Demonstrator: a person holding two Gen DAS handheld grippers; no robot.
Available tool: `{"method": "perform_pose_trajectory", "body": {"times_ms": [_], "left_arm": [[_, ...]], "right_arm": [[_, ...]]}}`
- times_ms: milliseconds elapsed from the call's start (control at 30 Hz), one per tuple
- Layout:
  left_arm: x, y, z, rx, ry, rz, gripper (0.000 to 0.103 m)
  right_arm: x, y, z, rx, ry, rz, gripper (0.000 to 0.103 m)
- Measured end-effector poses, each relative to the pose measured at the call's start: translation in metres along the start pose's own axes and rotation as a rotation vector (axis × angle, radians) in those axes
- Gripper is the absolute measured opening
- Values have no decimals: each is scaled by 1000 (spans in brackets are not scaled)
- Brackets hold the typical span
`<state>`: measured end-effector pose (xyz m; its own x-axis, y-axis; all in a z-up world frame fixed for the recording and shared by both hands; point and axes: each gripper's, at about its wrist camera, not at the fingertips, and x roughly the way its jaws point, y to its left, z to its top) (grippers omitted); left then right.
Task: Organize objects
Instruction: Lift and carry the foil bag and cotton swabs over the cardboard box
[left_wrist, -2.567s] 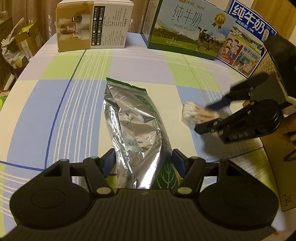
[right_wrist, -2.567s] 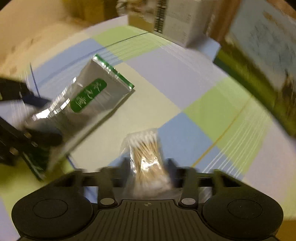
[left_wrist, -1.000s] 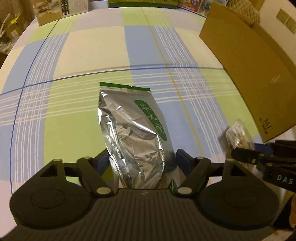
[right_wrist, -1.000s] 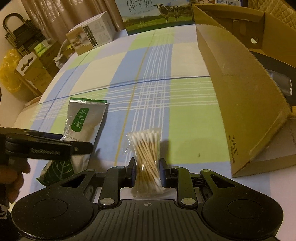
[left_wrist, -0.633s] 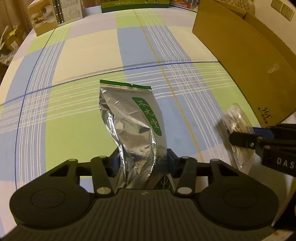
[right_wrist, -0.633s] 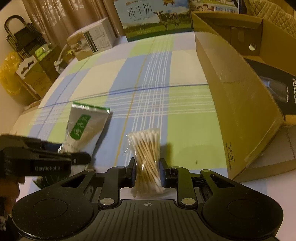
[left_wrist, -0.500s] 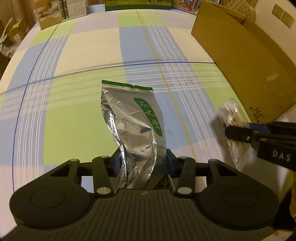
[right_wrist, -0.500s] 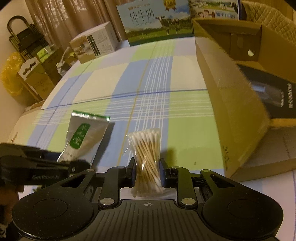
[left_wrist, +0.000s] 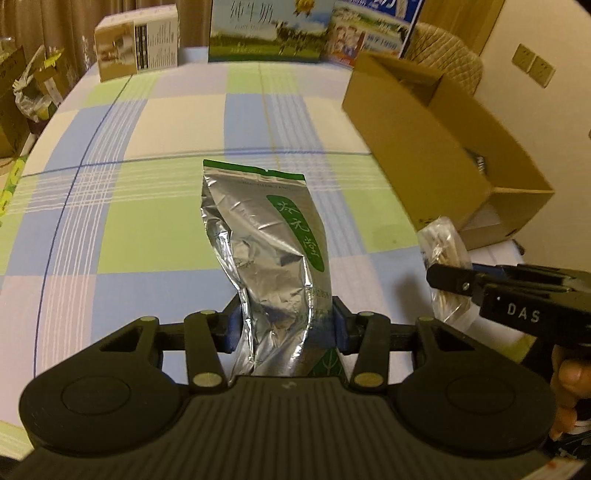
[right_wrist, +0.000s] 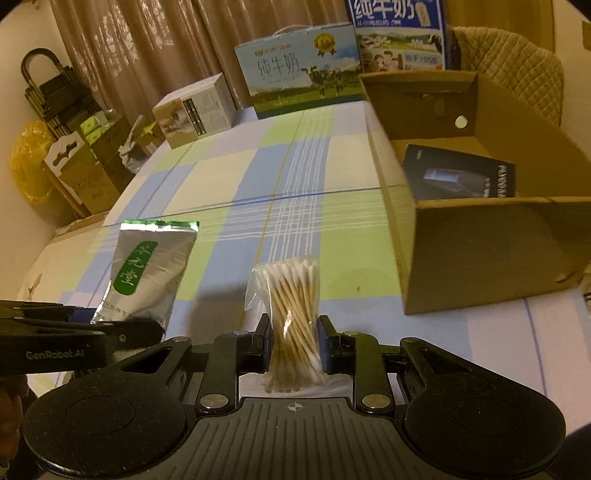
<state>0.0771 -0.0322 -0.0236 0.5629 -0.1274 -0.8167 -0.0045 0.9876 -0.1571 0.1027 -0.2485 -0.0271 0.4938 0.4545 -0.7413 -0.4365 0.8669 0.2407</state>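
Left gripper (left_wrist: 284, 328): jaws clenched on the lower part of a silver foil pouch (left_wrist: 266, 243) with a green label. The pouch rises from bottom centre of the left wrist view toward mid-frame, its green-edged top tilted away, above the checked tablecloth (left_wrist: 147, 236).

Right gripper (right_wrist: 293, 341): jaws pressed against both sides of a clear bag of cotton swabs (right_wrist: 291, 306), grasped at its lower half. The bag stands upright at lower centre of the right wrist view, the white tips at its top.

In the left wrist view the right gripper enters from the right edge, lower half, with the swab bag at its tip; a fingertip shows at the lower right edge. In the right wrist view the left gripper enters from the lower left, with the pouch above it.

An open cardboard box (right_wrist: 480, 254) occupies the right side of both views, on the cloth. A black carton (right_wrist: 458, 177) lies inside it.

Far edge of the table, top of frame: a milk carton case (right_wrist: 303, 77) with a cow picture, a second blue milk case (right_wrist: 400, 37) to its right, and a small white and tan box (right_wrist: 195, 110) to its left. Curtains hang behind them.
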Motion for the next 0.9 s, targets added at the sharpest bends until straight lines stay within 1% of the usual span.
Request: {"method": "perform_pose_trajectory", "body": {"times_ms": [133, 267, 500, 900], "left_arm": [[-18, -8, -6, -5, -26, -20, 42], [-28, -17, -11, -2, -37, -40, 42], [-32, -32, -12, 16, -48, -71, 41], [-33, -46, -10, 33, -51, -110, 41]], "right_arm": [[-17, 1, -5, 1, -16, -19, 21], [-29, -4, -8, 13, -18, -34, 21], [-46, -16, -12, 39, -24, -61, 21], [-59, -27, -13, 61, -41, -69, 21]]}}
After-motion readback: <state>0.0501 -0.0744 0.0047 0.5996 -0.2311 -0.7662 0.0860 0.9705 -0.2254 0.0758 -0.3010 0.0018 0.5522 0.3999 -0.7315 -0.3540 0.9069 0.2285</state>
